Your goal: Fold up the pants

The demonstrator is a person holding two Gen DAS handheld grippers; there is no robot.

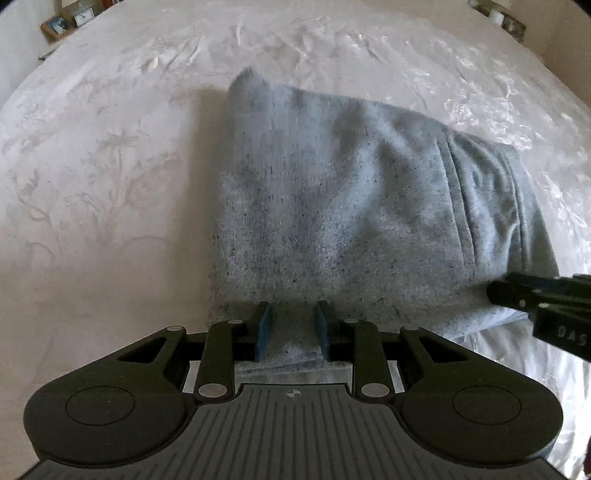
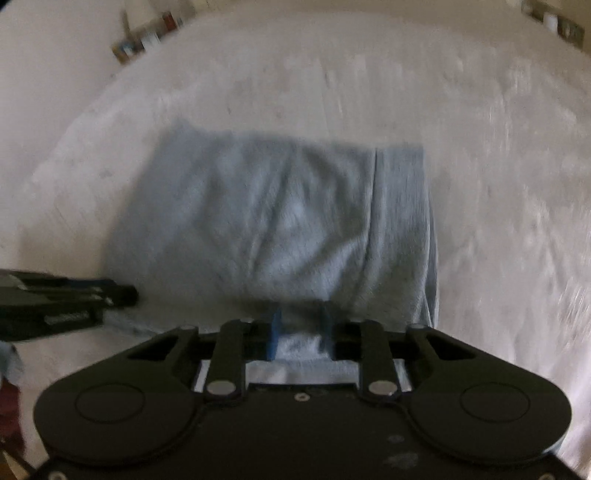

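Note:
The grey pants (image 1: 351, 206) lie folded into a thick rectangle on the white bedspread (image 1: 103, 192); they also show in the right wrist view (image 2: 280, 221), blurred. My left gripper (image 1: 291, 325) is open, its blue pads straddling the near edge of the fabric at the left part of the fold. My right gripper (image 2: 301, 328) is open in the same way over the near edge further right. Each gripper shows in the other's view: the right one (image 1: 546, 306), the left one (image 2: 66, 306).
The patterned bedspread stretches far on all sides of the pants. A shelf with small items (image 1: 70, 22) stands beyond the bed at the far left. Another ledge with objects (image 1: 502, 16) is at the far right.

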